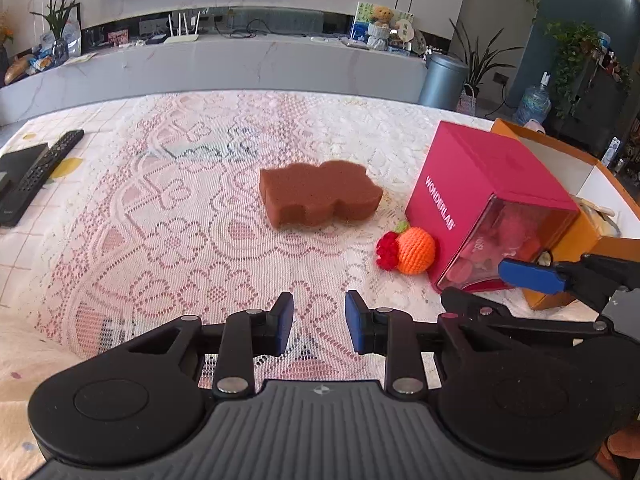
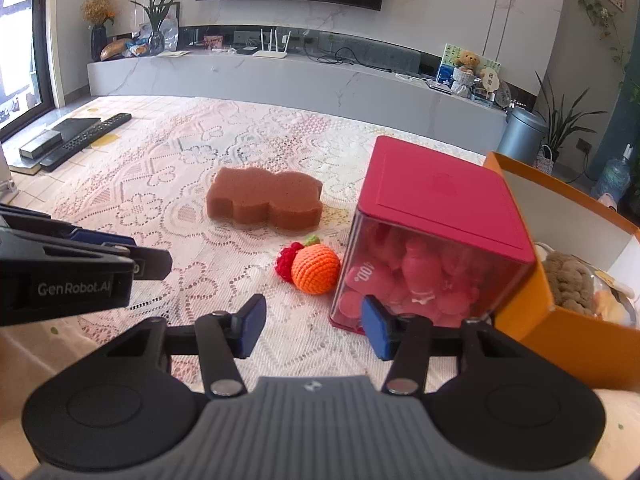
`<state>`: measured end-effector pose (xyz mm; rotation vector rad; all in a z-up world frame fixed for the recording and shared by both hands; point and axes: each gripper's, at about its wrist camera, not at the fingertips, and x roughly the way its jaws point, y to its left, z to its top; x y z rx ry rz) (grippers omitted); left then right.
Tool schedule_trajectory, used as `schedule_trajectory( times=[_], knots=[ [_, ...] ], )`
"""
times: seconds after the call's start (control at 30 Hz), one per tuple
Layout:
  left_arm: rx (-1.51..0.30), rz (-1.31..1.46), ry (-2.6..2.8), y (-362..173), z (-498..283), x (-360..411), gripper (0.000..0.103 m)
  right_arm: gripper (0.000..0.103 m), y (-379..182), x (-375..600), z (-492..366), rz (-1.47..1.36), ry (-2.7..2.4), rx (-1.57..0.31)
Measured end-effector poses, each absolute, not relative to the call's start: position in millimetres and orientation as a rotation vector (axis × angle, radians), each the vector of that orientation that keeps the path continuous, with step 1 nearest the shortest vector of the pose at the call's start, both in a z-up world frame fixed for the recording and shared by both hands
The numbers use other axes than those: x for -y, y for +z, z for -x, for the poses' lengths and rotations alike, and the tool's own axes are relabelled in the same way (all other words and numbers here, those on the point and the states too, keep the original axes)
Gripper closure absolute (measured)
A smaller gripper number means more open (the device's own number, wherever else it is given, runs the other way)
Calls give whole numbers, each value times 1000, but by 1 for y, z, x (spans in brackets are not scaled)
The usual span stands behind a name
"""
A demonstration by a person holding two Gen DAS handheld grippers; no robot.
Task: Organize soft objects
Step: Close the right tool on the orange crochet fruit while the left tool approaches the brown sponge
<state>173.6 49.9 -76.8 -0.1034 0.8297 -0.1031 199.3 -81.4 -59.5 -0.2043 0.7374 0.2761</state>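
Two boxes (image 2: 436, 216) — pink figures (image 2: 416, 272) inside

Readable lettering on the table and the tools

"WONDERLAB" runs in white down the side of the pink box (image 1: 476, 184); "GenRobot.AI" is printed on the black body of the left gripper (image 2: 74, 289); a pink piece behind the box's clear front shows "100%".

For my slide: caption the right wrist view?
Open right gripper near crocheted orange ball, brown foam sponge behind.

black hand-held gripper (image 1: 319, 322), blue fingertip pads (image 1: 355, 320), silver pivot screws, ribbed grey housing, white "genrobot.ai" lettering
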Motion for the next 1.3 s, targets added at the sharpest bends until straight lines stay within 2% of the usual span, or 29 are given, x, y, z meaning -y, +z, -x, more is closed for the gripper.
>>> schedule_trajectory(
  times=[0.5,0.87,1.0,1.3],
  knots=[
    [-846,179,-52,-81,-174,-59,70,60,-74,50,-207,384,282,-661],
    [-938,111,-160,-69,-191,-63,70,64,-68,25,-218,768,423,-648],
    [-939,-13,-215,-65,-196,-60,70,64,-66,21,-225,941,532,-651],
    [-911,-158,-341,-60,-222,-62,70,64,-80,5,-252,1242,728,-777]
  ],
)
